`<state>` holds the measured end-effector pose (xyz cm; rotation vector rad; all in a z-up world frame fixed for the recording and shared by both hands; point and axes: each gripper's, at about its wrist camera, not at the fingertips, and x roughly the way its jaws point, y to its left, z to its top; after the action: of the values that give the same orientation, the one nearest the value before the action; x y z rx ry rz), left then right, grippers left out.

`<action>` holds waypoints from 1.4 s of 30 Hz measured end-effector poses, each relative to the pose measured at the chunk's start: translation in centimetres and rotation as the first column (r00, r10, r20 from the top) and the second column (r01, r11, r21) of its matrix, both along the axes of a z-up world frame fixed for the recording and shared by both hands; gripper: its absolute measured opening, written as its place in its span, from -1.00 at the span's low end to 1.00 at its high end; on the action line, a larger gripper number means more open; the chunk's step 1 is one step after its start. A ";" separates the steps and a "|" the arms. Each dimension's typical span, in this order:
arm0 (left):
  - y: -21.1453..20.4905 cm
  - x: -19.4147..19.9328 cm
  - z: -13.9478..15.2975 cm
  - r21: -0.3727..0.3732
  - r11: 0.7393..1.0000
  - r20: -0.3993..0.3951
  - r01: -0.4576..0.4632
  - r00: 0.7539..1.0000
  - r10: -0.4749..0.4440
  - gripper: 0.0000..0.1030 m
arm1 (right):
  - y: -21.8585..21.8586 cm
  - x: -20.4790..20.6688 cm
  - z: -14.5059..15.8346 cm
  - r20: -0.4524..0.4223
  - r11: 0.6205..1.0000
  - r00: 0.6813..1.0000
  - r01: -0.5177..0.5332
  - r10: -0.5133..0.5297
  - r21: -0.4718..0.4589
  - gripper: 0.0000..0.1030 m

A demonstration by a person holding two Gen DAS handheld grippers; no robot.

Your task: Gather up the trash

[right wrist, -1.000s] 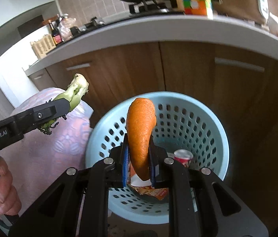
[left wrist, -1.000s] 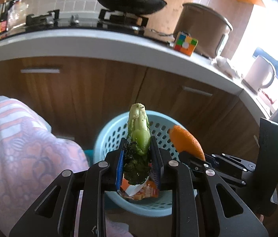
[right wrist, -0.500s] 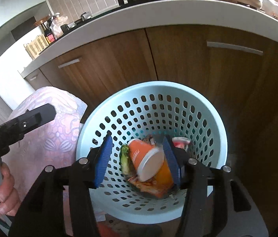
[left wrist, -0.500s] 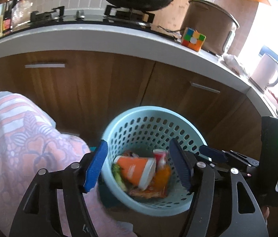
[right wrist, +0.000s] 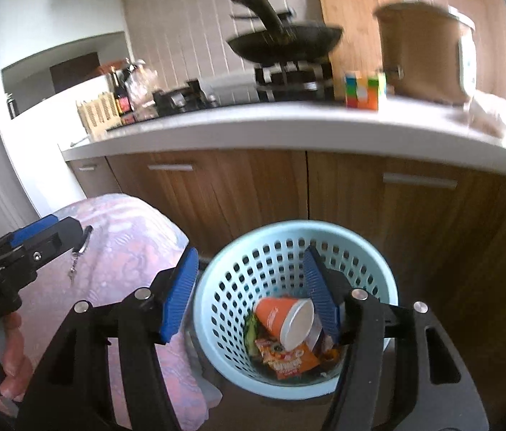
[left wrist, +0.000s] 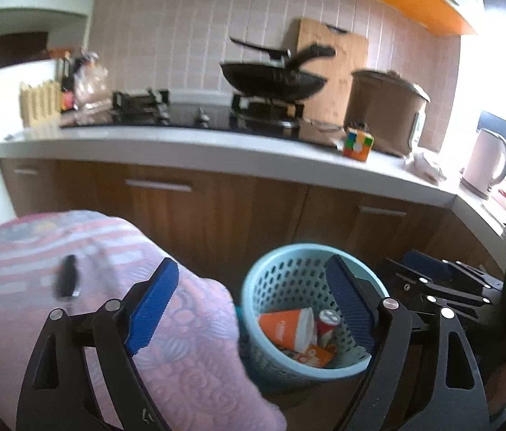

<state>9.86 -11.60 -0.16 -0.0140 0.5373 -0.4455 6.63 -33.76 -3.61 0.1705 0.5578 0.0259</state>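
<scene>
A light blue perforated basket (left wrist: pixel 310 248) (right wrist: pixel 289 224) stands on the floor in front of the wooden cabinets. Inside lie an orange paper cup (left wrist: pixel 283 327) (right wrist: pixel 278 314), a small red can (left wrist: pixel 326 321), a snack wrapper (right wrist: pixel 287 359) and a green vegetable scrap (right wrist: pixel 251 330). My left gripper (left wrist: pixel 249 269) hangs above the basket's near left side. Its jaws are opening wide and nothing is between them. My right gripper (right wrist: pixel 250 255) is over the basket, its jaws opening too and empty. In the left wrist view the right gripper (left wrist: pixel 432 280) shows at the right edge.
A pink patterned cloth-covered seat (left wrist: pixel 73 251) (right wrist: pixel 120 251) sits left of the basket, with a dark key-like object (left wrist: pixel 68 280) on it. The counter (right wrist: pixel 289 125) above holds a wok (left wrist: pixel 271 79), a colour cube (left wrist: pixel 357 143), a brown cooker (left wrist: pixel 385 107) and a kettle (left wrist: pixel 486 165).
Both grippers opened. The vegetable scrap and the orange peel dropped into the basket. Both grippers then rose and drew back, so the counter top now shows.
</scene>
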 end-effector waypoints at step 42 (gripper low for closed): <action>6.8 -8.8 -0.4 0.035 0.964 0.152 -0.265 0.954 0.257 0.73 | 5.6 -5.4 3.0 0.138 0.998 0.990 0.030 -0.021 -0.062 0.18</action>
<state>1.02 -4.76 -0.52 0.0008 0.3959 -0.1710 1.18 -28.11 -0.64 0.1126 0.4181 -0.0050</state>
